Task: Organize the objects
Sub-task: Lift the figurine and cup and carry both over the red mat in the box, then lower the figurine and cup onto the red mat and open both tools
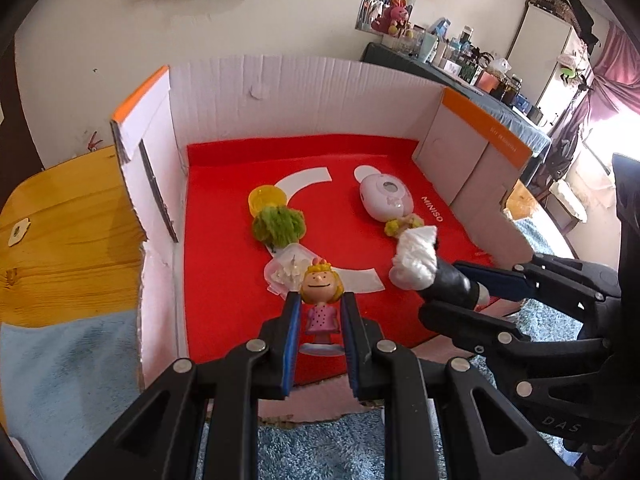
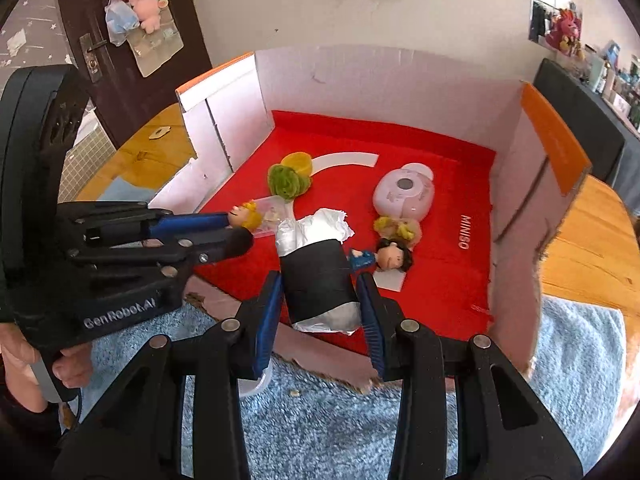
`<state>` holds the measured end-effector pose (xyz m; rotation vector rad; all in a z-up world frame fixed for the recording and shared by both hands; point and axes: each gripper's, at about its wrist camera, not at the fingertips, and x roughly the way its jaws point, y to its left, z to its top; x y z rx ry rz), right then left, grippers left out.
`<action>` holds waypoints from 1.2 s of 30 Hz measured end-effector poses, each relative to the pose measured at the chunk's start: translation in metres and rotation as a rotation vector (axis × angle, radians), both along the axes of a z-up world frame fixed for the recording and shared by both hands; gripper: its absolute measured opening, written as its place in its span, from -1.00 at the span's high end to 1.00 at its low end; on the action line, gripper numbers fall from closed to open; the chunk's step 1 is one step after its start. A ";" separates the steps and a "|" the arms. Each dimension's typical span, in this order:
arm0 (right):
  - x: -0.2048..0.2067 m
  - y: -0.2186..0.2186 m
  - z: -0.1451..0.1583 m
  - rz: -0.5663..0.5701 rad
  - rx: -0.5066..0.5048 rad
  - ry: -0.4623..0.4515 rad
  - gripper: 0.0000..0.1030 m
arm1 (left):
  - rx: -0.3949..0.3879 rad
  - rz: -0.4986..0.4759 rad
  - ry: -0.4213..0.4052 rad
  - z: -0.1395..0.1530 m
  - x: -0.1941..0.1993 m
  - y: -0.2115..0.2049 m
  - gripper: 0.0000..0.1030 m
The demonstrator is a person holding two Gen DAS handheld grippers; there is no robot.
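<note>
My left gripper (image 1: 320, 312) is shut on a blonde girl figurine in a pink dress (image 1: 321, 300), held upright over the front of the red-lined cardboard box (image 1: 224, 280). Its head shows in the right wrist view (image 2: 244, 216). My right gripper (image 2: 320, 292) is shut on a black roll stuffed with white plastic (image 2: 316, 268), also seen from the left wrist (image 1: 428, 268). In the box lie a green pom-pom (image 1: 278, 226), a yellow cup (image 1: 266, 198), a pink oval gadget (image 1: 386, 196), a clear packet (image 1: 286, 270), a small blonde doll (image 2: 396, 230) and a dark-haired figurine (image 2: 392, 258).
The box has white walls with orange-edged flaps (image 1: 484, 128) and an open, torn front edge (image 2: 320, 364). It stands on a wooden table (image 1: 68, 216) covered in front by a blue towel (image 2: 328, 420). A cluttered shelf (image 1: 460, 64) stands behind at the right.
</note>
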<state>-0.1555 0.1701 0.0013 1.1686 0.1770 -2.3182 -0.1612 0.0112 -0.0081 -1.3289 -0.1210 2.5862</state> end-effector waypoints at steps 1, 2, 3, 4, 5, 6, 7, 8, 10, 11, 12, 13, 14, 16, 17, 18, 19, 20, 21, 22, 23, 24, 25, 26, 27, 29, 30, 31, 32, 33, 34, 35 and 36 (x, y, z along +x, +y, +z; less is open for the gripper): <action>-0.001 -0.002 -0.001 0.006 -0.002 -0.006 0.30 | -0.002 -0.001 -0.004 -0.002 -0.001 0.000 0.60; -0.003 -0.004 -0.003 0.015 -0.002 -0.015 0.30 | -0.003 -0.002 -0.009 -0.003 -0.001 -0.001 0.60; -0.005 -0.006 -0.005 0.021 -0.001 -0.023 0.30 | -0.003 -0.003 -0.011 -0.004 -0.002 -0.002 0.60; -0.007 -0.008 -0.006 0.027 0.000 -0.032 0.30 | -0.003 -0.001 -0.014 -0.005 -0.002 -0.003 0.60; -0.009 -0.010 -0.009 0.032 0.000 -0.041 0.30 | 0.000 -0.001 -0.015 -0.006 -0.003 -0.004 0.60; -0.010 -0.012 -0.011 0.034 0.002 -0.051 0.30 | 0.004 -0.002 -0.017 -0.006 -0.003 -0.005 0.60; -0.012 -0.013 -0.013 0.035 0.002 -0.060 0.30 | 0.007 -0.003 -0.018 -0.006 -0.004 -0.005 0.60; -0.014 -0.014 -0.016 0.036 0.000 -0.071 0.30 | 0.008 -0.004 -0.019 -0.006 -0.003 -0.007 0.60; -0.018 -0.013 -0.019 0.031 -0.009 -0.089 0.30 | 0.004 -0.004 -0.020 -0.006 -0.004 -0.007 0.60; -0.020 -0.013 -0.020 0.025 -0.011 -0.098 0.30 | 0.003 -0.005 -0.024 -0.007 -0.005 -0.007 0.60; -0.022 -0.012 -0.021 0.020 -0.011 -0.101 0.30 | 0.004 -0.006 -0.028 -0.008 -0.006 -0.007 0.60; -0.023 -0.011 -0.022 0.010 -0.004 -0.100 0.30 | 0.005 -0.007 -0.030 -0.008 -0.007 -0.008 0.60; -0.024 -0.010 -0.022 0.001 0.005 -0.095 0.30 | 0.007 -0.008 -0.032 -0.008 -0.007 -0.009 0.60; -0.025 -0.009 -0.023 -0.014 0.029 -0.084 0.30 | 0.006 -0.006 -0.033 -0.009 -0.010 -0.009 0.60; -0.026 -0.008 -0.024 -0.025 0.039 -0.077 0.30 | 0.005 -0.004 -0.034 -0.010 -0.012 -0.008 0.60; -0.026 -0.006 -0.025 -0.034 0.048 -0.073 0.30 | 0.005 -0.002 -0.036 -0.011 -0.012 -0.009 0.60; -0.027 -0.003 -0.025 -0.054 0.066 -0.056 0.30 | 0.005 0.000 -0.039 -0.012 -0.014 -0.010 0.61; -0.027 -0.003 -0.025 -0.054 0.066 -0.056 0.30 | 0.004 0.002 -0.042 -0.013 -0.015 -0.011 0.61; -0.029 0.000 -0.025 -0.071 0.074 -0.048 0.30 | 0.003 0.005 -0.045 -0.014 -0.017 -0.011 0.61; -0.029 0.000 -0.025 -0.071 0.074 -0.048 0.30 | 0.005 0.008 -0.044 -0.014 -0.019 -0.012 0.61; -0.029 0.002 -0.025 -0.079 0.081 -0.044 0.30 | 0.005 0.013 -0.044 -0.015 -0.021 -0.013 0.61; -0.030 0.002 -0.025 -0.084 0.089 -0.040 0.30 | 0.005 0.017 -0.045 -0.015 -0.023 -0.013 0.61; -0.031 0.002 -0.025 -0.088 0.099 -0.035 0.30 | 0.005 0.020 -0.047 -0.015 -0.025 -0.013 0.61; -0.031 0.002 -0.025 -0.091 0.105 -0.032 0.30 | 0.005 0.023 -0.048 -0.016 -0.027 -0.013 0.61; -0.031 0.002 -0.026 -0.092 0.107 -0.030 0.30 | 0.003 0.025 -0.047 -0.016 -0.028 -0.013 0.61; -0.031 0.002 -0.026 -0.093 0.108 -0.027 0.30 | -0.001 0.026 -0.047 -0.016 -0.030 -0.012 0.61; -0.031 0.003 -0.026 -0.094 0.107 -0.027 0.30 | -0.002 0.027 -0.046 -0.016 -0.031 -0.012 0.61; -0.032 0.003 -0.025 -0.096 0.105 -0.026 0.30 | -0.003 0.029 -0.045 -0.016 -0.032 -0.011 0.61; -0.032 0.004 -0.025 -0.099 0.101 -0.024 0.30 | -0.002 0.031 -0.044 -0.016 -0.032 -0.011 0.61; -0.032 0.004 -0.025 -0.100 0.098 -0.026 0.30 | -0.002 0.032 -0.045 -0.016 -0.032 -0.011 0.61; -0.032 0.005 -0.024 -0.102 0.093 -0.028 0.29 | -0.001 0.032 -0.044 -0.016 -0.033 -0.011 0.61; -0.032 0.007 -0.024 -0.104 0.083 -0.032 0.28 | 0.001 0.032 -0.044 -0.016 -0.033 -0.012 0.61; -0.031 0.008 -0.023 -0.106 0.077 -0.034 0.28 | 0.001 0.034 -0.045 -0.016 -0.034 -0.011 0.61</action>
